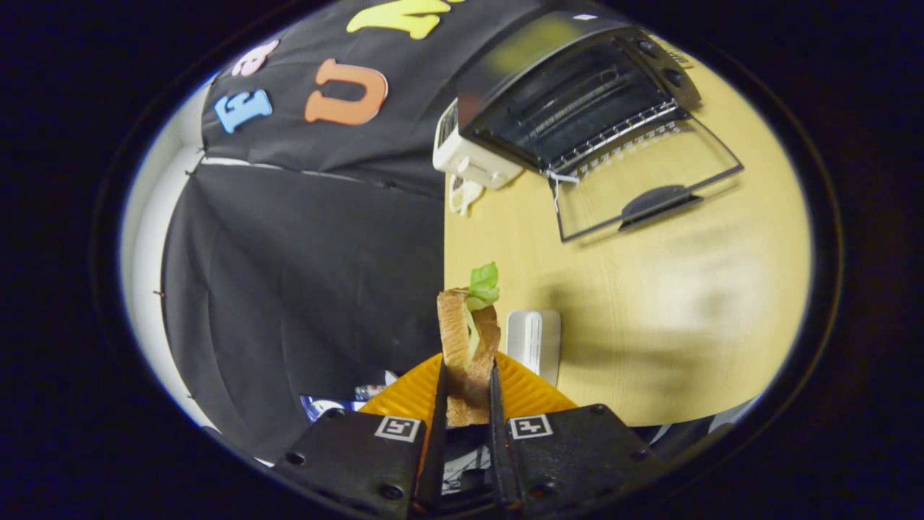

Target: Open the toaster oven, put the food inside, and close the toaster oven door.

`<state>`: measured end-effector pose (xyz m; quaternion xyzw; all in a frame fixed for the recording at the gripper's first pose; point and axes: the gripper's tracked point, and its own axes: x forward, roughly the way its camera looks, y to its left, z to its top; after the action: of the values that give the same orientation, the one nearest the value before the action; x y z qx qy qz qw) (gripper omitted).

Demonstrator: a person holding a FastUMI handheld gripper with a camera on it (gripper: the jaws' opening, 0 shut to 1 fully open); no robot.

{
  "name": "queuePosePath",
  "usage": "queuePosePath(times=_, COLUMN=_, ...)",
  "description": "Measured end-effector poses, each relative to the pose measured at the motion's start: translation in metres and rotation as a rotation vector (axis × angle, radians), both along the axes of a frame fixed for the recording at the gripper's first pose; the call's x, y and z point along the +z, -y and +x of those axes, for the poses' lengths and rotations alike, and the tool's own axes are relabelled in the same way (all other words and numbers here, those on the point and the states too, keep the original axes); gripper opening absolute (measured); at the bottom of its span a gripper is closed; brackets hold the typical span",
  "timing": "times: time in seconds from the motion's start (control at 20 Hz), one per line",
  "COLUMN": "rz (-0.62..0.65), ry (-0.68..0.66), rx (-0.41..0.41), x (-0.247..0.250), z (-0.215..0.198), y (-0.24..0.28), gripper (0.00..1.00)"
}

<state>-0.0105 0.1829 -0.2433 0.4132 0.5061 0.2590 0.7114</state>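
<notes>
- Gripper [468, 383]: one unit, two fingers [438, 419]. Both fingers are clenched on the sandwich, one pressing each bread face. Each finger base carries one square marker tag, two tags in total.
- Sandwich [465, 339]: one item, made of two bread slices with one green lettuce leaf [484, 284] between them. It stands on edge between the fingers and projects ahead of them toward 12 o'clock; the leaf sticks out past the far end of the bread.
- Plate [530, 390]: one orange ribbed plate, directly behind the held sandwich, showing on both sides of the fingers. Whether the sandwich touches the plate cannot be told.
- White object [534, 339]: one small flat white piece lying on the table, just beside the plate at roughly 1 o'clock from the fingertips.
- Toaster oven [570, 94]: one black unit, well apart from the gripper at roughly 1 o'clock, beyond the sandwich. Its cavity is exposed, with one wire rack [613, 133] visible inside.
- Oven door [642, 180]: one glass door with one dark handle, fully lowered and lying flat toward the table surface.
- White appliance [465, 155]: one white box touching or just beside the oven's side, at 12 o'clock from the fingers.
- Table [686, 310]: one light wood surface carrying the oven, the plate and the white object.
</notes>
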Motion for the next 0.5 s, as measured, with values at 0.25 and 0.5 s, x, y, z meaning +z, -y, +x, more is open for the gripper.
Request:
queuePosePath(times=0.25, rz=0.047, ry=0.054, rx=-0.306, x=0.002, z=0.068, y=0.073, gripper=0.31)
queuePosePath(times=0.5, rz=0.122, ry=0.090, rx=-0.509, x=-0.027, z=0.136, y=0.096, gripper=0.31)
